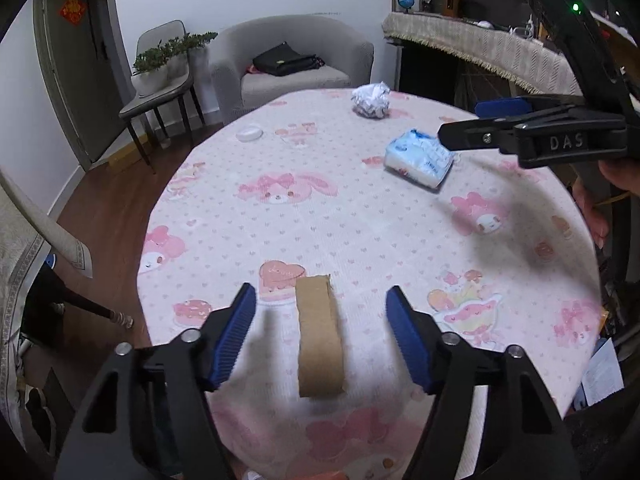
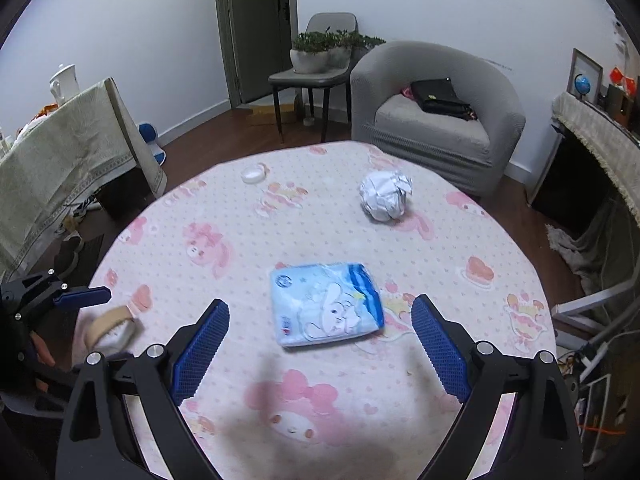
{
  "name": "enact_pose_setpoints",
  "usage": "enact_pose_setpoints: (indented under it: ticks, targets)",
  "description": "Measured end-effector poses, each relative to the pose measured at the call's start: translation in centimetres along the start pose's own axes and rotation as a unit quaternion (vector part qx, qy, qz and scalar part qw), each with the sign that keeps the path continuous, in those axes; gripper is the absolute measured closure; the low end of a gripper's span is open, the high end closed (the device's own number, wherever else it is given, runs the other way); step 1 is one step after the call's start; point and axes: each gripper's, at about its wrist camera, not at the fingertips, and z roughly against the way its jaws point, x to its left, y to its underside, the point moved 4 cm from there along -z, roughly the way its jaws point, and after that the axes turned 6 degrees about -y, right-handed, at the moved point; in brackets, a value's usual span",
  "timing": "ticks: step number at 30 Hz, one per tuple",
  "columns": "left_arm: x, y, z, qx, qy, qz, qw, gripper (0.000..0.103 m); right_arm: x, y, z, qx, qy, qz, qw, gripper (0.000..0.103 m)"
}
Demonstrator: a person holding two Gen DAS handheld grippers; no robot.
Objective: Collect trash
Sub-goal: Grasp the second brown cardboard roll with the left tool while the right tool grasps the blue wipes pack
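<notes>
My left gripper hangs with its jaws spread around the cardboard tube, pads clear of its 2 sides. It looks light and crushable, so I would pinch mid-length, gently. My right gripper gapes, empty, over the soft tissue pack. Farther off on the tablecloth lie the crumpled paper ball and perhaps a small lid.

1. White walls stand around me, over a wood floor.
2. A grey armchair sits beside a chair bearing plants.
3. A door is behind.
</notes>
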Motion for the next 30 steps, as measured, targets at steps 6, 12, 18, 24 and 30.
enact_pose_setpoints:
  ticks: [6, 12, 18, 24, 30]
  targets:
    - [0.3, 0.2, -1.0, 0.015, -0.009, 0.006, 0.9998, 0.065, -0.7, 0.7, -1.7, 0.035, -0.003, 0.011, 0.999, 0.01]
    - [1.3, -0.1, -0.9, 0.02, 0.008, 0.036, 0.9991, 0.083, -0.7, 1.3, -3.3, 0.055, -0.008, 0.012, 0.998, 0.01]
    - [2.1, -0.8, 0.1, 0.004, 0.033, 0.062, 0.9975, 0.083, -0.8, 1.2, -4.2, 0.062, -0.009, 0.007, 0.998, 0.01]
    - [2.6, -1.1, 0.5, 0.001, 0.038, 0.068, 0.997, 0.083, -1.0, 0.6, -5.1, 0.067, -0.007, -0.002, 0.998, 0.01]
    - [3.8, -0.8, 0.5, 0.008, 0.038, 0.073, 0.9966, 0.083, -1.2, 0.7, -6.2, 0.078, -0.001, -0.002, 0.997, 0.009]
